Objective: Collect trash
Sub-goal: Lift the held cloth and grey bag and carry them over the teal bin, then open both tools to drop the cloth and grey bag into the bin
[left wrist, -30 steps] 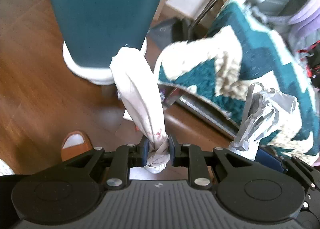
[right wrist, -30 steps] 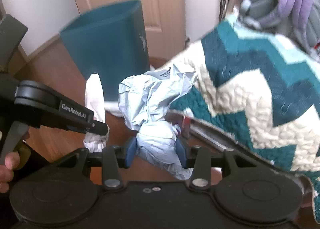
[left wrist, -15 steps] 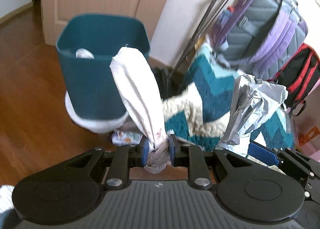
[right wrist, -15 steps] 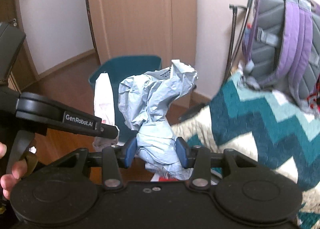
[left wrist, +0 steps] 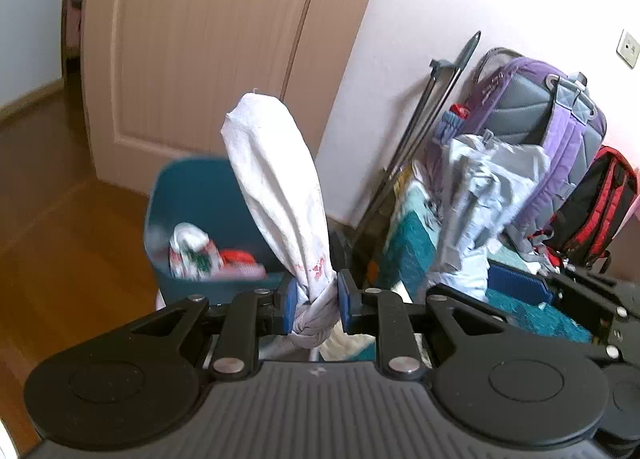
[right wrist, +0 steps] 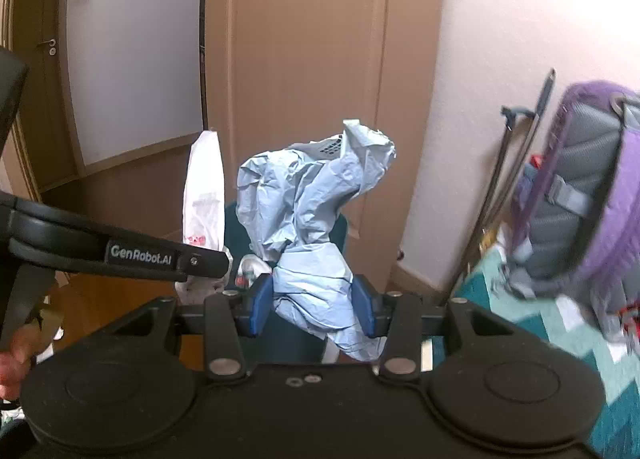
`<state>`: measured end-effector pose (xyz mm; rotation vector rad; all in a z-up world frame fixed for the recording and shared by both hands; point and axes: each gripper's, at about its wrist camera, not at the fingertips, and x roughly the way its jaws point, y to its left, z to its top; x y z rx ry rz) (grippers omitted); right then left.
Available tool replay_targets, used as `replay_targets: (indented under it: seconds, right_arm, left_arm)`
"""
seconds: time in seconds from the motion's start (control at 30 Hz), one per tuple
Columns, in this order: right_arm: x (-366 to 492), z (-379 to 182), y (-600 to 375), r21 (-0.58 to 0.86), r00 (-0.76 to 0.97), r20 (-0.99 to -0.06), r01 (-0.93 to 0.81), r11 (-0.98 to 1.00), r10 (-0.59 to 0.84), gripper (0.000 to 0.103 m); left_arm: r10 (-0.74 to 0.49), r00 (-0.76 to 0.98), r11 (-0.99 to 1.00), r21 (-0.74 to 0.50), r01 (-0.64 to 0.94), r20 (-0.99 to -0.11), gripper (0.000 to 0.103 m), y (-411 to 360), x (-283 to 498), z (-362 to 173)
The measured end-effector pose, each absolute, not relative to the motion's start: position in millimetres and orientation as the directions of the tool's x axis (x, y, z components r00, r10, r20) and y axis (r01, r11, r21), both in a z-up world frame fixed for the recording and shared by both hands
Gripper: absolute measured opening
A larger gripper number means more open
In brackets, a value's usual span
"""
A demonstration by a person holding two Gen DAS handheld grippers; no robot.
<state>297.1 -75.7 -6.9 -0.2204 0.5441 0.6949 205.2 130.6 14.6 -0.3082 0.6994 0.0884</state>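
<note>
Left claw point(left wrist: 314, 301) is clamping a twisted white plastic bag point(left wrist: 280, 195) w/ red print, bag sticking up above the pads. Right claw point(right wrist: 312, 309) is squeezing a crumpled light-blue paper wad point(right wrist: 308, 219). Both are hanging in the air just in front of the teal bin point(left wrist: 192, 195), which is already holding some wrappers. Purple backpack point(left wrist: 536, 115) is leaning on the wall to the right.

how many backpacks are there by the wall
2. A purple and grey backpack leans against the wall, and a black and red backpack sits just to its right. Others may be hidden behind them.
</note>
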Motion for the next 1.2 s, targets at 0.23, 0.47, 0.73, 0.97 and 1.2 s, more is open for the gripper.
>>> replay_targets:
  seconds: [0.23, 0.47, 0.73, 0.97, 1.2]
  right_arm:
    - [345, -15, -31, -0.002, 0.630, -0.556, -0.653, 0.757, 0.542, 0.042]
    - [389, -48, 10, -0.005, 0.597, -0.603, -0.667, 0.745, 0.530, 0.042]
    - [417, -97, 46, -0.026, 0.549, -0.669, -0.691, 0.723, 0.501, 0.042]
    - [431, -129, 60, -0.039, 0.518, -0.709, -0.705, 0.708, 0.478, 0.044]
    - [442, -142, 68, -0.068, 0.506, -0.736, -0.716, 0.695, 0.449, 0.045]
  left_arm:
    - [0.039, 0.765, 0.974, -0.146, -0.172, -0.643, 0.021, 159, 245, 16]
    - [0.068, 0.710, 0.969, -0.122, -0.213, -0.701, 0.021, 192, 291, -19]
    - [0.053, 0.631, 0.957, -0.142, -0.255, -0.774, 0.021, 217, 338, -66]
    - [0.036, 0.580, 0.962, -0.130, -0.242, -0.814, 0.021, 223, 358, -98]
    - [0.008, 0.542, 0.960, -0.144, -0.238, -0.840, 0.021, 227, 369, -121]
